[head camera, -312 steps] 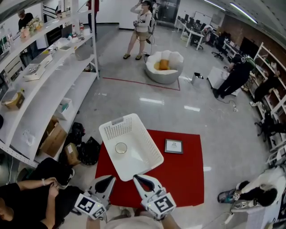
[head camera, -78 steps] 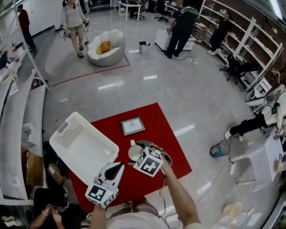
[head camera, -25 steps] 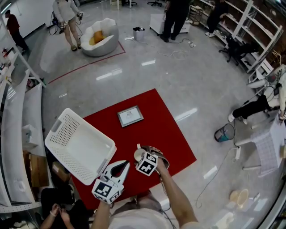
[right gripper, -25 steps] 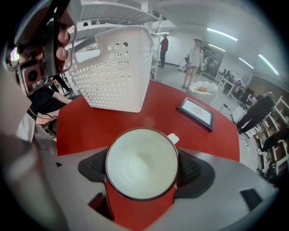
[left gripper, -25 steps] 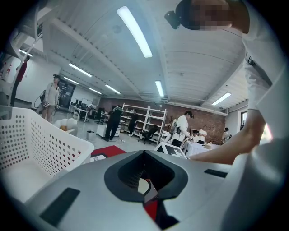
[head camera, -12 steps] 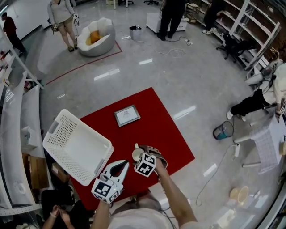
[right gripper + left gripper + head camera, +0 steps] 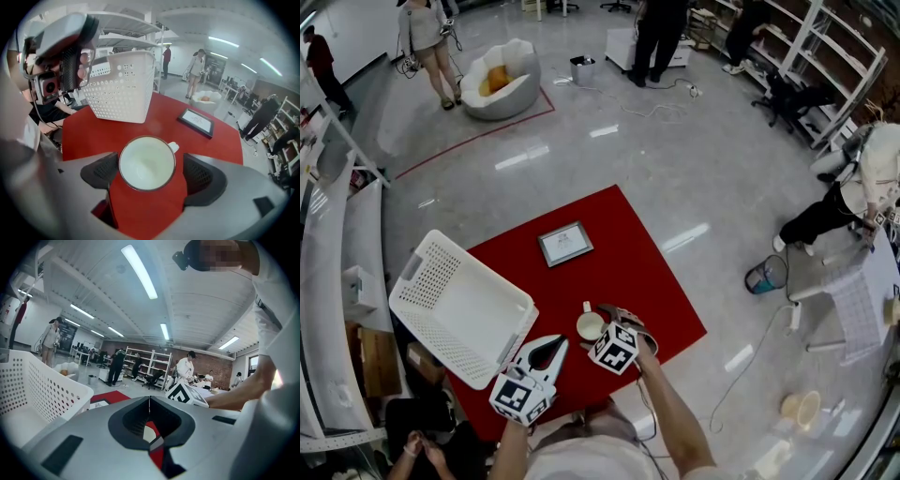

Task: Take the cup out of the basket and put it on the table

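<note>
The white cup (image 7: 590, 326) stands upright on the red table (image 7: 647, 272), a little right of the white basket (image 7: 459, 309). My right gripper (image 7: 602, 327) is open around it. In the right gripper view the cup (image 7: 147, 162) sits between the two jaws, close against the left pad, with a strip of red cloth showing before the right pad (image 7: 199, 176); its handle points away from me. The basket (image 7: 119, 86) holds nothing that I can see. My left gripper (image 7: 551, 343) hovers shut and empty at the table's near edge, and its jaw tips (image 7: 149, 401) meet.
A small framed picture (image 7: 565, 244) lies on the table beyond the cup. White shelving (image 7: 337, 253) runs along the left. A seated person (image 7: 412, 445) is close to the table's near left corner. Other people stand farther off on the grey floor.
Three seconds ago the right gripper carried the cup over the table; now the cup rests on the cloth. In the last half second the right gripper has drawn back slightly. The left gripper has barely moved.
</note>
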`<state>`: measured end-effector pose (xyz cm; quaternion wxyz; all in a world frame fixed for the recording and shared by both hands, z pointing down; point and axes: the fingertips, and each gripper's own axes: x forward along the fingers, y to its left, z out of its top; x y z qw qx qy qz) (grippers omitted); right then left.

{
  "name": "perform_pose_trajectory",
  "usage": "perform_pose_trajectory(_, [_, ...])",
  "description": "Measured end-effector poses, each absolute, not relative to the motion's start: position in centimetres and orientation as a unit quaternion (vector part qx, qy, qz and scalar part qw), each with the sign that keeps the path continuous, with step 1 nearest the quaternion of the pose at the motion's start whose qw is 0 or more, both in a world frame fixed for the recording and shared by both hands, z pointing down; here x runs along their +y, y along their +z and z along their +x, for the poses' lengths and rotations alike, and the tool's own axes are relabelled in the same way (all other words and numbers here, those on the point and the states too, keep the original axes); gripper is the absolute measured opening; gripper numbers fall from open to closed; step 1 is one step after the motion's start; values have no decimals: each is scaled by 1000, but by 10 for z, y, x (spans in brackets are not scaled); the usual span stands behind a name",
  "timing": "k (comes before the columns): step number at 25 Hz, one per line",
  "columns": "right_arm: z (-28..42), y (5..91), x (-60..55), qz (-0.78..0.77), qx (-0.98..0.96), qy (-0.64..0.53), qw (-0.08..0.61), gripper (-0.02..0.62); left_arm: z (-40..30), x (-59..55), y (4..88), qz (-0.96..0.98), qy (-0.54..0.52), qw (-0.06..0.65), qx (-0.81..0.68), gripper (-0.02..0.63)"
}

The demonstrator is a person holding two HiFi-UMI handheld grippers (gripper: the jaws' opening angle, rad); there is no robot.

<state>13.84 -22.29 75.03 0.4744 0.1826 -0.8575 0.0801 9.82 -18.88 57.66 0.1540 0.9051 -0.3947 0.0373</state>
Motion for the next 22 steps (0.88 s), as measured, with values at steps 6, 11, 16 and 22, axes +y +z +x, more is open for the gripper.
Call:
perform_pose_trajectory(6, [153, 690, -226, 252, -886, 100, 377, 414, 99, -189, 570, 907, 37, 147, -392, 12])
perform_pose_trajectory(11, [159, 640, -216, 281, -908, 95, 295, 392, 104, -187, 564, 910, 37, 141, -388, 12])
perform_pose_trajectory(16, [162, 610, -207, 310, -919, 87, 230, 197, 104, -183, 560, 913, 37, 137, -383, 12])
perform_pose_trajectory(22, [168, 584, -191, 339, -923, 122, 139, 22, 104, -176, 550, 916, 31, 131, -377, 12])
